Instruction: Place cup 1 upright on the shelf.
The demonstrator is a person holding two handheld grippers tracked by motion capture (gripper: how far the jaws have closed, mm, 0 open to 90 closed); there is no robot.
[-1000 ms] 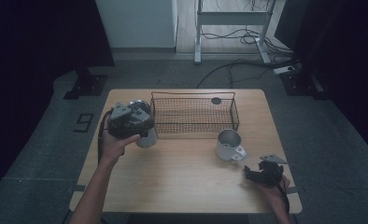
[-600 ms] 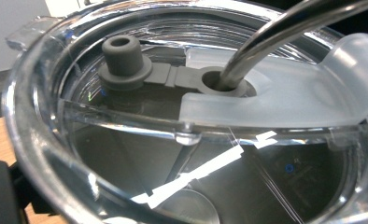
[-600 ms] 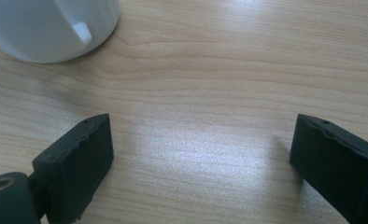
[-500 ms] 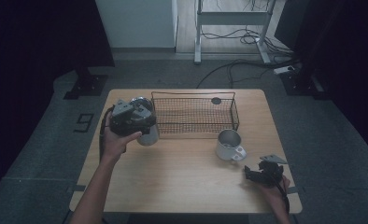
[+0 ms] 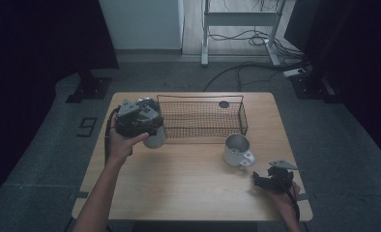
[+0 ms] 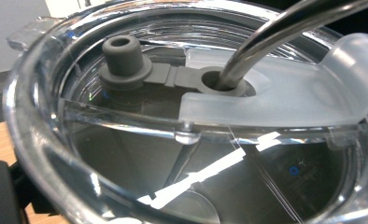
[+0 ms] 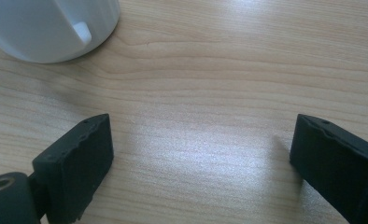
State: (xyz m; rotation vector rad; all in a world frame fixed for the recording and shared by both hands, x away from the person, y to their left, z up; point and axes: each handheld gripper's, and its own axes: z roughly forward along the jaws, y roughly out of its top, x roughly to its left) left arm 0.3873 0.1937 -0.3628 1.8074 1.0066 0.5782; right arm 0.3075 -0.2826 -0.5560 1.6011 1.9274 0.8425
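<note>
Tumbler (image 5: 154,138) first: over the last 1 second it has crept a little away from you along with your left gripper (image 5: 139,121), and it now sits just beside the left front corner of the wire basket (image 5: 198,118), apparently clear of the table (image 5: 179,188). That small, slow shift reads to me as the carry toward the basket continuing, with the release not yet made.

Your left gripper appears clamped on the tumbler near its top. The jaws themselves are mostly hidden, so treat that as a judgement from how the 2 travel together.

The tumbler's long axis runs roughly upright, base down and mouth up. In the left gripper view the clear lid (image 6: 266,107) faces the camera, its grey stopper (image 6: 121,56) is pulled out, and the metal straw (image 6: 275,37) leans off to the upper right. The exact tilt is not clear.

Your right gripper (image 5: 263,181) has not moved: it rests low at the front right, jaws wide apart with nothing between them, the white mug (image 5: 237,150) near it.
</note>
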